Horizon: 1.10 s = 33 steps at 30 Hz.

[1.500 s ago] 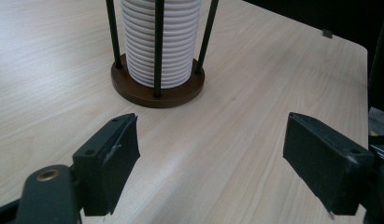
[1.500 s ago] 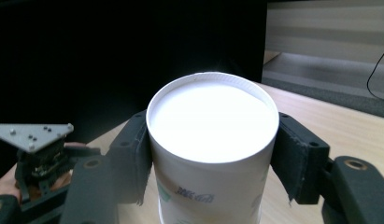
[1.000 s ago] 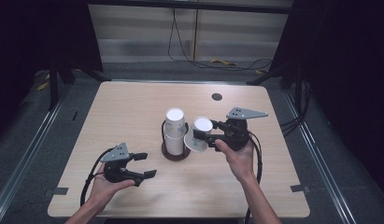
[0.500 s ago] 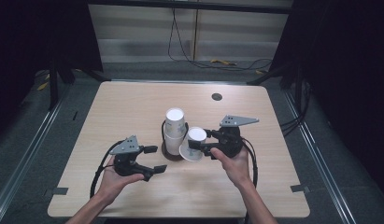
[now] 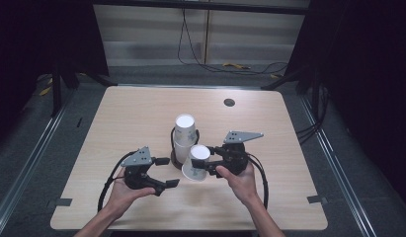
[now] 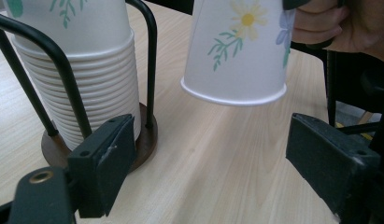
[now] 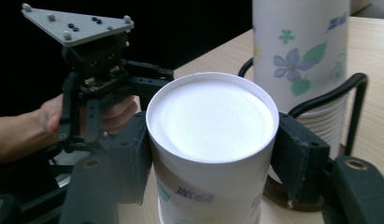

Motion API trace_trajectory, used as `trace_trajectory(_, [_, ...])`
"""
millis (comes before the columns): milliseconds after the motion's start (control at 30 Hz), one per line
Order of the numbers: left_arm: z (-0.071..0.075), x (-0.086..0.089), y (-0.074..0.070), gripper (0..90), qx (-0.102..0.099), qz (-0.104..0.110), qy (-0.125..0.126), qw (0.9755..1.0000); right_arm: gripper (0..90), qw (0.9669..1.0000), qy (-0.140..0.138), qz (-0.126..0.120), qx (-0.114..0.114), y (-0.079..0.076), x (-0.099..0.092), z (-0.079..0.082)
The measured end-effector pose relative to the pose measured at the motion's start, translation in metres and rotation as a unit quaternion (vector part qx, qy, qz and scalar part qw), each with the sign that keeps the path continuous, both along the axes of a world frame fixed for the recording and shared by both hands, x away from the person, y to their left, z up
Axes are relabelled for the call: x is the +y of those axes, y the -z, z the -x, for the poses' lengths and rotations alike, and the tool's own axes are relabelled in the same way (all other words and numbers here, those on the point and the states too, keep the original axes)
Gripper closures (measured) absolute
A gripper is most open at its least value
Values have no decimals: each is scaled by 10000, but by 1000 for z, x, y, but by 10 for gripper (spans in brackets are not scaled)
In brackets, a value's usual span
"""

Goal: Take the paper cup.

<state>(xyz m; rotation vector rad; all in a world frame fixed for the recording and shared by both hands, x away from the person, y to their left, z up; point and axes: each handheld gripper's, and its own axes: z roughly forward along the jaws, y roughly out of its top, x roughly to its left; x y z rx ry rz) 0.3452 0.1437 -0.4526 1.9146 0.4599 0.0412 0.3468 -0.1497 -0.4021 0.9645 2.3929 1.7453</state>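
Observation:
A stack of flower-printed paper cups (image 5: 184,129) stands upside down in a black wire holder (image 5: 174,140) at the table's middle. My right gripper (image 5: 200,161) is shut on one such cup (image 5: 194,167), held base up and slightly tilted, just in front of the stack and a little above the table. In the right gripper view its pads (image 7: 297,158) press both sides of the cup (image 7: 213,140). My left gripper (image 5: 168,172) sits left of that cup. Its jaws have just been opening and stand open with nothing between them. In the left gripper view the held cup (image 6: 236,51) hangs ahead.
The wooden table (image 5: 116,118) has a small dark round hole (image 5: 229,102) at the back right. The holder's brown round base (image 6: 147,137) rests close to my left gripper's left finger (image 6: 103,163). Cables trail from both grippers toward the front edge.
The right gripper came down and toward the front with the cup. The left gripper moved right toward the holder and its jaws spread wider.

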Motion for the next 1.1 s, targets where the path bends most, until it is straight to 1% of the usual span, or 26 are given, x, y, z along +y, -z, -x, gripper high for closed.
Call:
trace_trajectory(33, [0, 0, 0, 159, 1, 6, 16, 10000, 360, 10000, -29, -11, 19, 1, 1, 0])
trace_trajectory(67, [1, -1, 0, 159, 11, 32, 12, 10000, 360, 10000, -35, 29, 34, 3, 2, 0])
trace_trajectory(167, [2, -2, 0, 159, -55, 63, 37, 10000, 361, 9999, -54, 44, 94, 9, 4, 0])
trace_trajectory(200, [3, -3, 1, 159, -35, 117, 46, 9999, 361, 9999, -42, 51, 97, 10, 5, 1])
trace_trajectory(233, [3, -3, 1, 159, -35, 117, 46, 9999, 361, 9999, -42, 51, 97, 10, 5, 1])
trace_trajectory(267, [4, -3, 1, 159, -21, 138, 80, 9999, 361, 9999, -58, 23, 86, 11, 5, 0])
trace_trajectory(300, [4, -4, 1, 159, -35, 113, 103, 9999, 361, 9999, -82, -67, 104, 11, 7, 1])
trace_trajectory(400, [6, -5, 1, 159, -60, 234, 183, 9995, 361, 9998, -132, -114, 124, 13, 10, 1])
trace_trajectory(433, [5, -5, 1, 159, -33, 268, 180, 9995, 361, 9998, -139, -103, 135, 13, 11, 2])
trace_trajectory(467, [4, -5, 1, 159, -1, 287, 188, 9994, 361, 9998, -148, -87, 82, 13, 12, 2])
trace_trajectory(533, [5, -6, 3, 159, -6, 282, 218, 9994, 361, 9998, -170, -111, 51, 12, 14, 4])
trace_trajectory(567, [5, -6, 3, 159, -18, 259, 222, 9994, 361, 9999, -149, -67, -34, 10, 15, 5])
trace_trajectory(633, [6, -7, 1, 159, -55, 332, 186, 9993, 361, 9997, -221, -130, -12, 9, 16, 6])
trace_trajectory(700, [7, -7, -1, 159, -92, 362, 174, 9992, 361, 9996, -254, -122, -62, 9, 19, 8])
trace_trajectory(733, [7, -7, -2, 159, -99, 352, 163, 9992, 361, 9994, -297, -157, -50, 9, 20, 8])
trace_trajectory(867, [8, -8, 0, 159, -61, 411, 187, 9990, 360, 9992, -357, -165, -94, 9, 24, 10])
trace_trajectory(967, [8, -10, 2, 162, -16, 392, 223, 9990, 361, 9990, -378, -240, -68, 10, 26, 10])
trace_trajectory(1000, [7, -11, 5, 161, -3, 380, 255, 9990, 361, 9990, -385, -235, -52, 10, 27, 10])
trace_trajectory(1033, [7, -12, 6, 159, 59, 413, 278, 9987, 361, 9989, -411, -212, -50, 10, 28, 10])
trace_trajectory(1100, [6, -13, 7, 176, 83, 426, 316, 9986, 361, 9988, -439, -233, -11, 11, 29, 10])
